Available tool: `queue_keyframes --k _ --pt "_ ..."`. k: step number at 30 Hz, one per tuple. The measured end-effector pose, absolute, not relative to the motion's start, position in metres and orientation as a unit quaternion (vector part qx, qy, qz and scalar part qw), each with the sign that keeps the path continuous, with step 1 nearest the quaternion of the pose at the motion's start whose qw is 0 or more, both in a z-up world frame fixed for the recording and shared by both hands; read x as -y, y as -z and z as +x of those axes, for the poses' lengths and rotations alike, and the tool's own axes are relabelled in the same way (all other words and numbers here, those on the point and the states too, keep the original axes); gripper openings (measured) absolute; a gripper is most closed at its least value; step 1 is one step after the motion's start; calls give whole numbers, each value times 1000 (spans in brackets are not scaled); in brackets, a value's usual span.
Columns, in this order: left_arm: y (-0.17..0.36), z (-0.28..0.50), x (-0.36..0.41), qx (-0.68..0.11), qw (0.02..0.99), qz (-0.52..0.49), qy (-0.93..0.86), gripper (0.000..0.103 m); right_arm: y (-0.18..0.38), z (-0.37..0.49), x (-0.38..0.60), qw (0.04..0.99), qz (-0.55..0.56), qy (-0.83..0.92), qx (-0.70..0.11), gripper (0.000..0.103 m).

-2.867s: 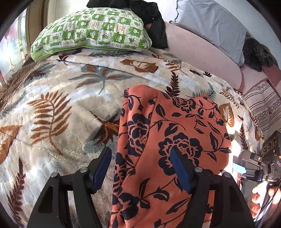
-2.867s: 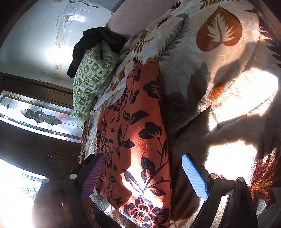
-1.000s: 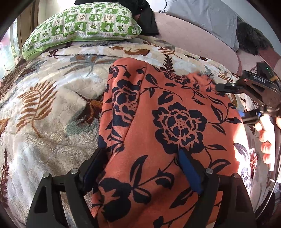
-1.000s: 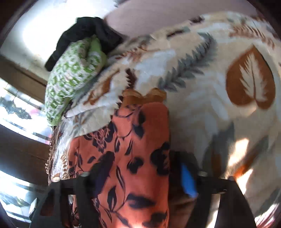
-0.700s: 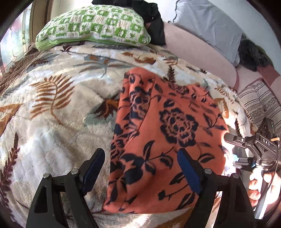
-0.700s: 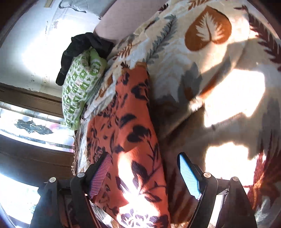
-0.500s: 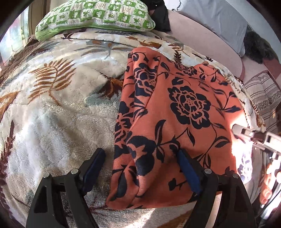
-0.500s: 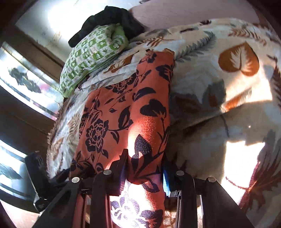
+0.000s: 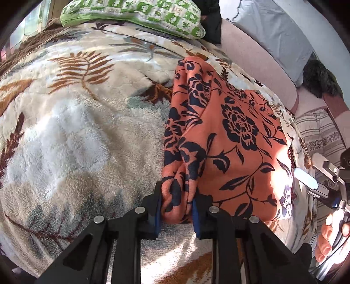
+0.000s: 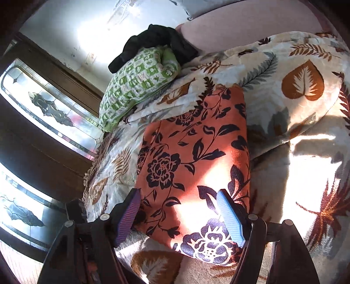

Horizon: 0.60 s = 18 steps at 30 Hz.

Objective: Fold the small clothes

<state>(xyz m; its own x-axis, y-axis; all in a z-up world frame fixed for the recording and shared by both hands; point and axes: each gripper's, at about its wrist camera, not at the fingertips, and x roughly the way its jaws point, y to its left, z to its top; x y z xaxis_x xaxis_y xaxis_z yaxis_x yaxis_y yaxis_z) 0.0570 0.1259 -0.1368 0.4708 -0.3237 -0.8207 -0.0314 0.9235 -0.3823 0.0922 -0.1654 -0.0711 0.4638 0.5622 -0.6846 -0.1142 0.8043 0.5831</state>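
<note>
An orange garment with dark blue flowers (image 9: 236, 135) lies folded on a leaf-patterned fleece blanket (image 9: 76, 131). My left gripper (image 9: 177, 196) is closing on the garment's near left corner, and its pads squeeze a bunched fold of the cloth. At the right edge of the left wrist view the right gripper (image 9: 323, 181) shows beside the garment, with a person's hand (image 9: 330, 240) on it. In the right wrist view my right gripper (image 10: 178, 194) is opening, its jaws wide apart just above the garment (image 10: 192, 148) at its near edge, gripping nothing.
A green checked pillow (image 9: 135, 15) lies at the blanket's far end with a black garment (image 10: 153, 41) on it. A pink bolster (image 9: 258, 65), a grey pillow (image 9: 273, 32) and a striped cloth (image 9: 317, 131) lie to the right. Leaded windows (image 10: 50, 109) are on the left.
My left jaws went from wide apart to pinched on the garment's near left corner. My right jaws, pinched on the near edge half a second ago, have spread and let it go.
</note>
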Motion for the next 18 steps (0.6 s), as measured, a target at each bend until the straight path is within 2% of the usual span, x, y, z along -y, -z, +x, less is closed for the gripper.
queue_keyframes --k 2,5,7,9,12,14,15,16,17,18 --pt "137 56 -124 -512 837 -170 92 23 87 95 161 808 243 -208 -495 75" --pt "122 56 -126 -520 833 -166 93 41 101 97 156 802 239 -210 -506 77" --pt "96 57 -127 -490 850 -162 106 58 105 98 153 798 226 -214 -515 77" --pt "69 67 -126 -449 874 -152 108 64 106 96 153 798 223 -222 -514 79" --pt "59 110 -118 -449 871 -149 134 64 108 97 155 795 234 -223 -513 80" --pt "79 144 -119 -481 846 -179 145 45 109 95 157 795 241 -225 -509 81" --pt "93 161 -116 -504 834 -172 144 13 109 95 157 795 243 -226 -508 81" --pt "106 167 -114 -522 833 -138 120 3 109 95 158 793 244 -229 -509 81" --pt "120 173 -113 -529 836 -106 103 4 109 94 158 791 245 -231 -510 81" --pt "131 175 -118 -536 829 -116 106 6 110 94 159 789 249 -235 -511 81"
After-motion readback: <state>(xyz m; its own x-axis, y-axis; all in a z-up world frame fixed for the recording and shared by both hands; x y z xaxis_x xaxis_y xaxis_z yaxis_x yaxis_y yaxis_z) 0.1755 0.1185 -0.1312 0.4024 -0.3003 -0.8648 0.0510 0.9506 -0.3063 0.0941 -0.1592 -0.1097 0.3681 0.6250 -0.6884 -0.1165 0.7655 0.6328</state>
